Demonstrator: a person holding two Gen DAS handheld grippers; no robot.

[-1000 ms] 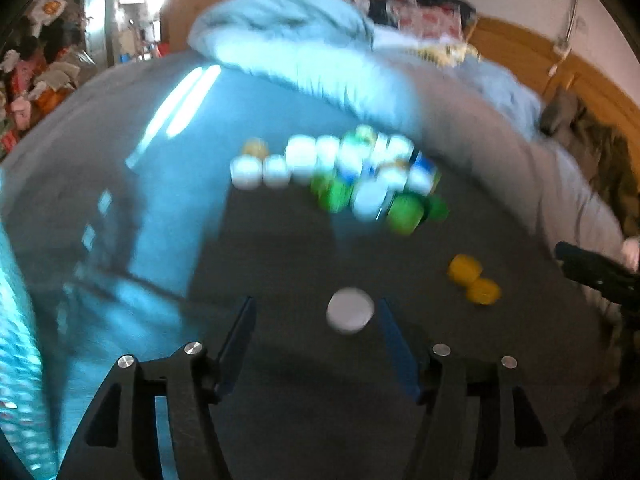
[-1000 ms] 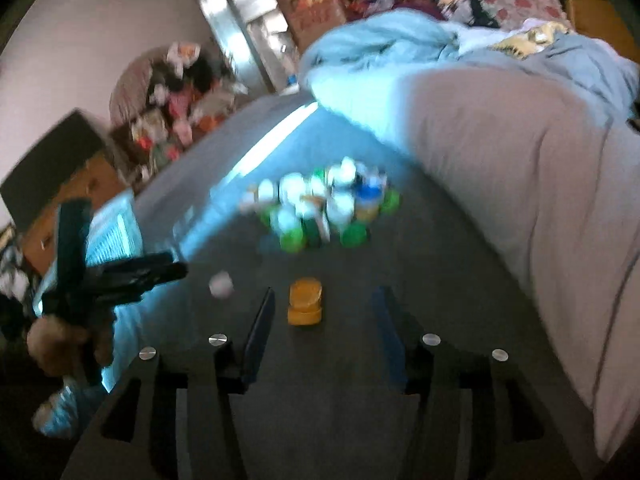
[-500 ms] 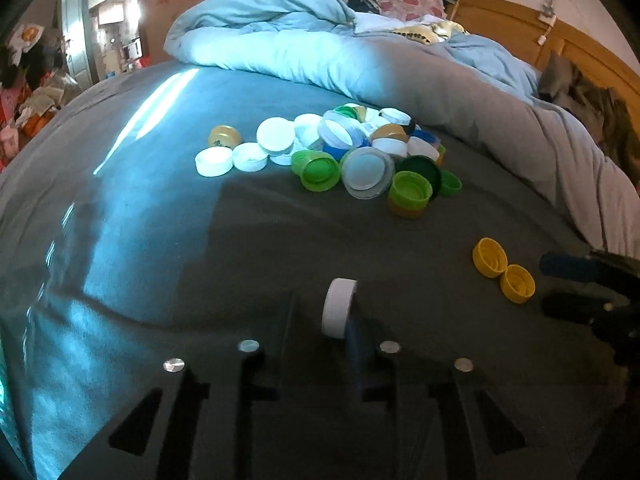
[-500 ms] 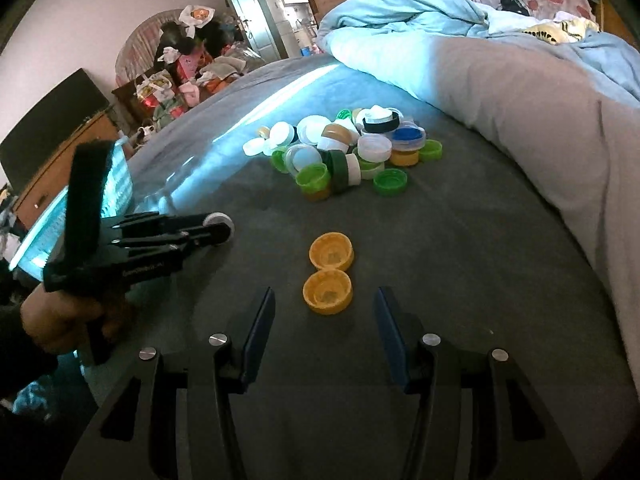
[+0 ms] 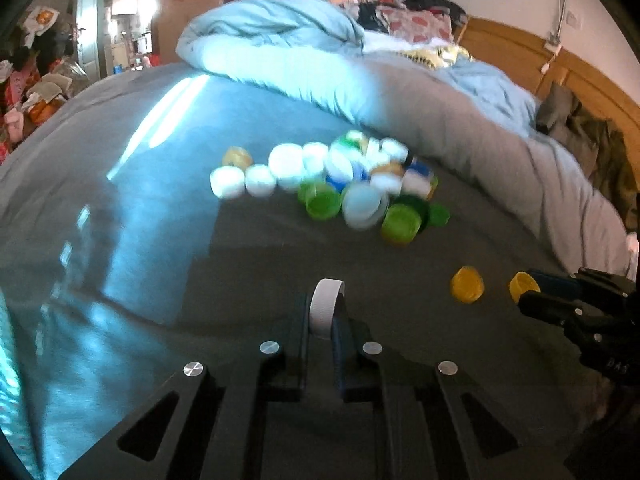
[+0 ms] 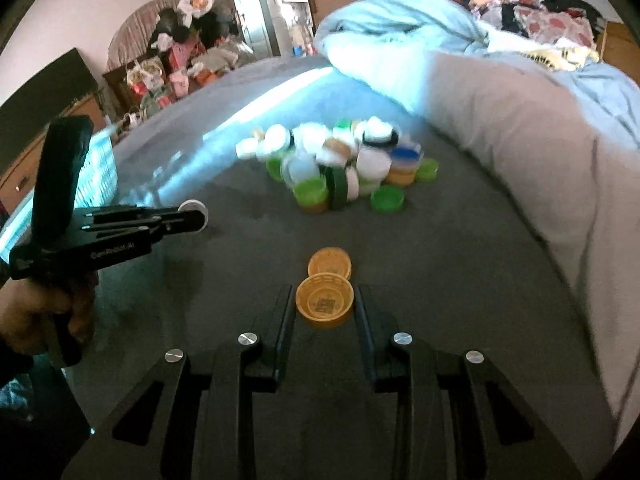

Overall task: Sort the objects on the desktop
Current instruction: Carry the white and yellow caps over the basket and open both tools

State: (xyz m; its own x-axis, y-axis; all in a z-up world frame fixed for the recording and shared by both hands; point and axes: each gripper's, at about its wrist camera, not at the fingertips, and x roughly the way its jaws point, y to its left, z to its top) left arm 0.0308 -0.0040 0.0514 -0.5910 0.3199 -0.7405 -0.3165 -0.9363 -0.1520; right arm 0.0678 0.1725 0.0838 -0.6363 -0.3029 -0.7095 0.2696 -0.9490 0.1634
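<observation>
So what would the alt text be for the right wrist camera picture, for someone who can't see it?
The right gripper is shut on a yellow bottle cap on a dark grey bedspread, with a second yellow cap just beyond. Farther off lies a pile of white, green and blue caps; at left, the left gripper pinches a white cap.

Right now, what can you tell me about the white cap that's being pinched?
The white cap is a small round bottle lid, plastic by the look, with a pale ridged rim. It stands on edge, rim toward the camera, squeezed between the fingers of the left hand-held gripper, shut on it. It sits over the dark grey bed cover, apart from the cap pile.
</observation>
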